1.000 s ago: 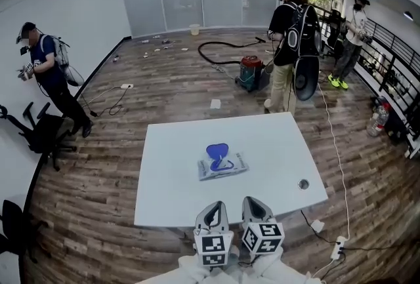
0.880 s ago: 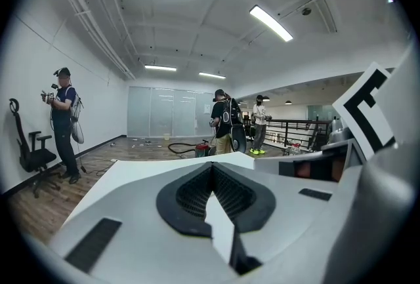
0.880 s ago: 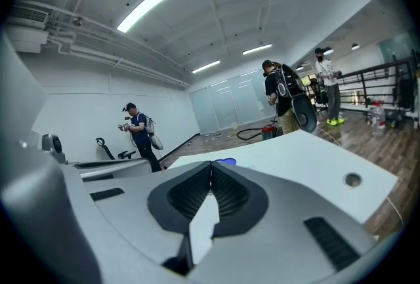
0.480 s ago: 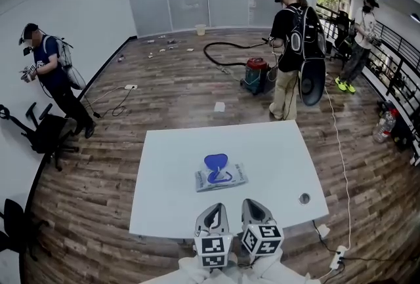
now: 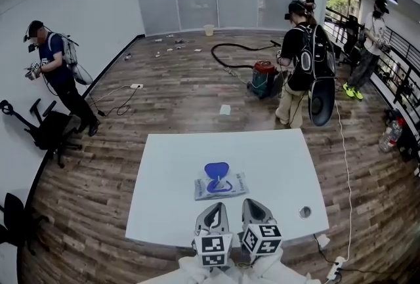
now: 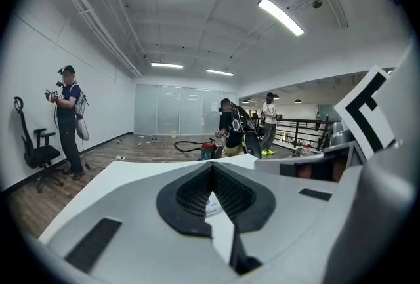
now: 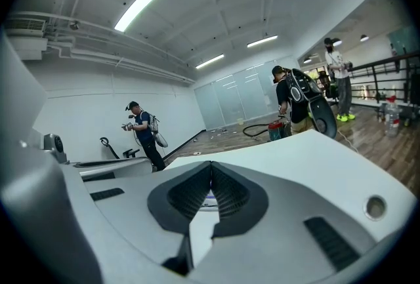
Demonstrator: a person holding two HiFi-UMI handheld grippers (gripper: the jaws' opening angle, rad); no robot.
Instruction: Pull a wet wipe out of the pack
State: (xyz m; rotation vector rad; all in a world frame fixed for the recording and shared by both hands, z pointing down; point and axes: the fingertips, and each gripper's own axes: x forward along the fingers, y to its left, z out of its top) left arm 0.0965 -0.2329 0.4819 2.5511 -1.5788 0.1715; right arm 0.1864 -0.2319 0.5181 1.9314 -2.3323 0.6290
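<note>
The wet wipe pack (image 5: 223,186) lies flat at the middle of the white table (image 5: 164,171), its blue lid (image 5: 216,170) flipped up at the far side. Both grippers hover side by side over the table's near edge, short of the pack. My left gripper (image 5: 214,208) is shut with nothing between its jaws (image 6: 210,168). My right gripper (image 5: 254,204) is likewise shut and empty (image 7: 210,166). Through the slit below the closed pads, each gripper view shows only a sliver of the pack (image 6: 209,202).
A round cable hole (image 5: 304,212) sits near the table's right front corner. Beyond the table, a person with a backpack (image 5: 302,66) stands by a red vacuum (image 5: 264,77). Another person (image 5: 56,69) and an office chair (image 5: 46,128) are at the left wall.
The head view has shifted, so the table and pack now sit lower and nearer the grippers. Both grippers stay shut and side by side. The person with the backpack has shifted a little.
</note>
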